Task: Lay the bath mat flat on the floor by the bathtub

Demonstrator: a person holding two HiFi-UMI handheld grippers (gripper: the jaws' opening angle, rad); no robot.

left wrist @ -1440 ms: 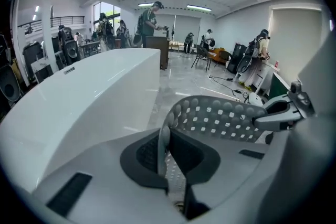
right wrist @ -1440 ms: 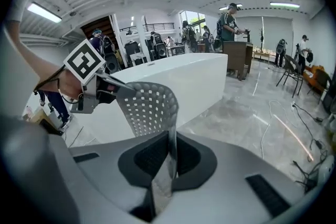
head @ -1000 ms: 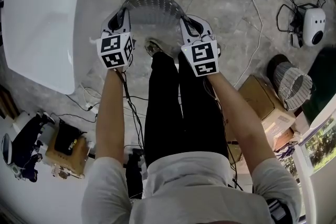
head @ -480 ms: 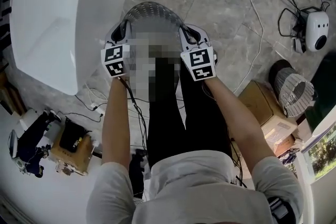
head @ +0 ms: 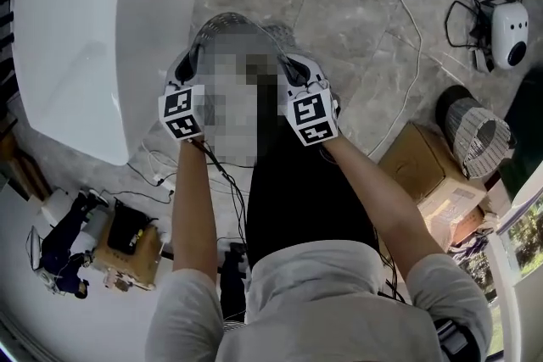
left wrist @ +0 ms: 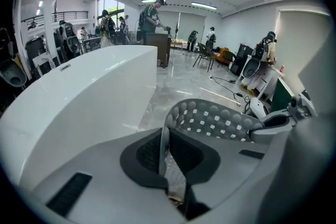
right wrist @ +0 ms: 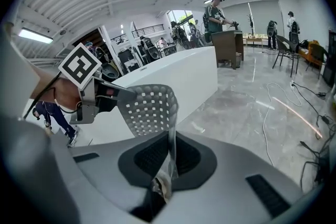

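Note:
A grey perforated bath mat (head: 227,19) hangs bowed between my two grippers above the marble floor, just right of the white bathtub (head: 76,38). My left gripper (head: 188,65) is shut on the mat's left edge, and the right gripper (head: 293,69) is shut on its right edge. In the left gripper view the mat (left wrist: 218,120) runs from between the jaws (left wrist: 164,150) across to the other gripper (left wrist: 277,121). The right gripper view shows the mat (right wrist: 149,106) pinched in the jaws (right wrist: 170,157), with the bathtub (right wrist: 181,77) behind it. A mosaic patch hides the mat's middle in the head view.
Cables trail over the floor around a white device (head: 507,31) at the far right. A wicker basket (head: 475,140) and a cardboard box (head: 424,167) stand at the right. Gear and wires (head: 127,235) lie at the left, near my legs. Several people stand far off in the hall.
Both grippers have carried the mat slightly nearer to the bathtub's side. Both grips on the mat's edges are unchanged.

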